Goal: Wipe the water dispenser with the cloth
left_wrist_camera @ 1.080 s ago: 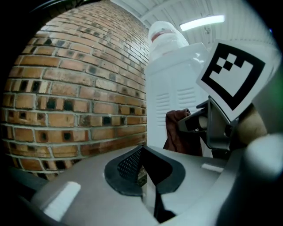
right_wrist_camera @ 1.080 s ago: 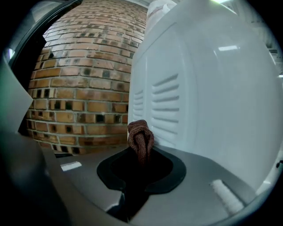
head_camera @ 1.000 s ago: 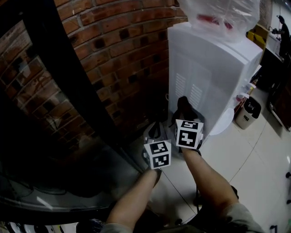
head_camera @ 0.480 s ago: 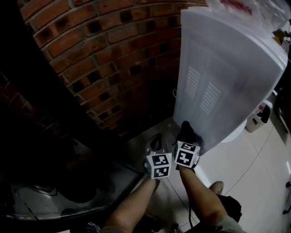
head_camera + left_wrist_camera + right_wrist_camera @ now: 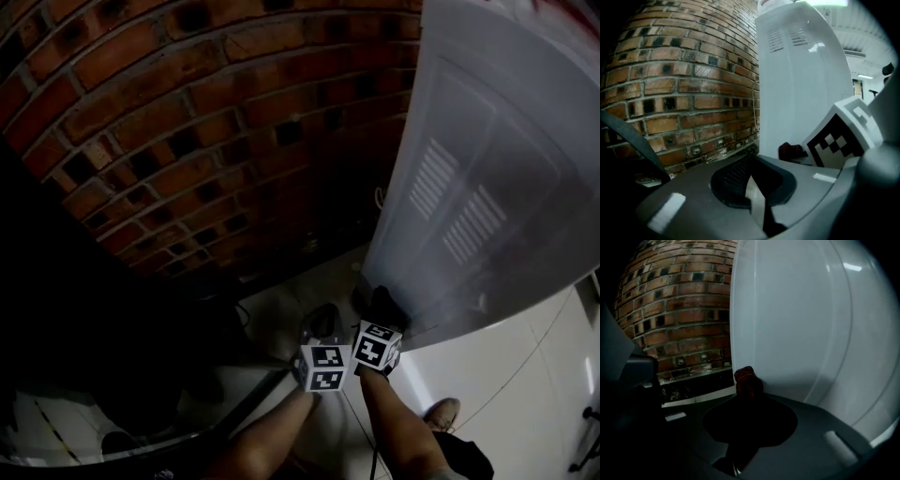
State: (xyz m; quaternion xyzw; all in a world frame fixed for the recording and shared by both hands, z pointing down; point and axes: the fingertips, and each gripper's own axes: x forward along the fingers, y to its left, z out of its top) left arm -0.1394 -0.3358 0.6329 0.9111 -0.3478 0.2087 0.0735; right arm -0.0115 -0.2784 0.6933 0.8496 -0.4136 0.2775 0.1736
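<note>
The white water dispenser (image 5: 487, 187) stands against the brick wall, its vented side panel towards me. My right gripper (image 5: 379, 317) is shut on a dark red cloth (image 5: 382, 300) and presses it to the panel's lower edge, close to the floor. In the right gripper view the cloth (image 5: 749, 379) bunches against the dispenser (image 5: 801, 324) just beyond the right gripper (image 5: 746, 404). My left gripper (image 5: 322, 324) hangs just left of it, off the dispenser. In the left gripper view the left gripper (image 5: 751, 188) is shut and empty, with the cloth (image 5: 790, 151) touching the dispenser (image 5: 801, 84).
A red brick wall (image 5: 187, 141) runs behind and left of the dispenser, with a thin cable (image 5: 380, 200) at the corner. A dark glass-topped piece (image 5: 122, 412) fills the lower left. White floor tiles (image 5: 506, 375) lie to the right, and a shoe (image 5: 441, 411) shows by my arms.
Both grippers have sunk down the dispenser's side. The cloth has slid from below the vents to the panel's bottom edge. The view has dropped with them.
</note>
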